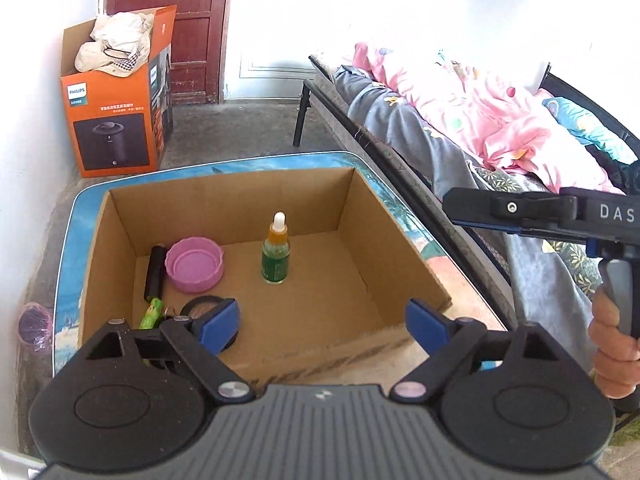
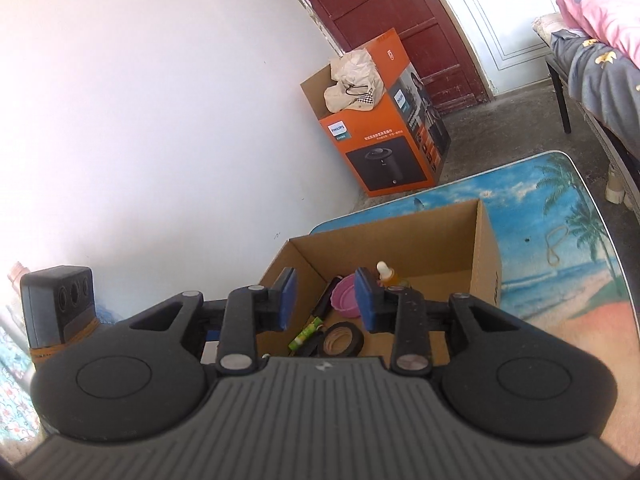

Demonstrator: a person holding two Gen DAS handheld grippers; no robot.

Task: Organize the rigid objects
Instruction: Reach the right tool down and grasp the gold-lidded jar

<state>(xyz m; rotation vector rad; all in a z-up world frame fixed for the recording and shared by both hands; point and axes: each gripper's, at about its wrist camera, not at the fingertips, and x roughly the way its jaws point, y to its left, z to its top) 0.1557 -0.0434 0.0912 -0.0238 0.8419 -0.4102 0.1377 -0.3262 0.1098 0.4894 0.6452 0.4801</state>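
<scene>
- Already the dropper bottle [image 1: 275,254] stands upright inside the cardboard box [image 1: 384,236], with pink lid [image 1: 195,265], black tube [image 1: 155,271], tape roll [image 2: 343,338].
- Both claws are released and empty: left gripper [image 1: 322,326], right gripper [image 2: 327,299].
- Judging so, withdraw straight up, clear of the bottle.

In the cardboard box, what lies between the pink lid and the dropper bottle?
Nothing: only bare box floor separates the pink lid from the upright dropper bottle, as the left wrist view shows.

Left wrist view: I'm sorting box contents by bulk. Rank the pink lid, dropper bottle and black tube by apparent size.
1. pink lid
2. dropper bottle and black tube: look alike in size, so unranked.
</scene>
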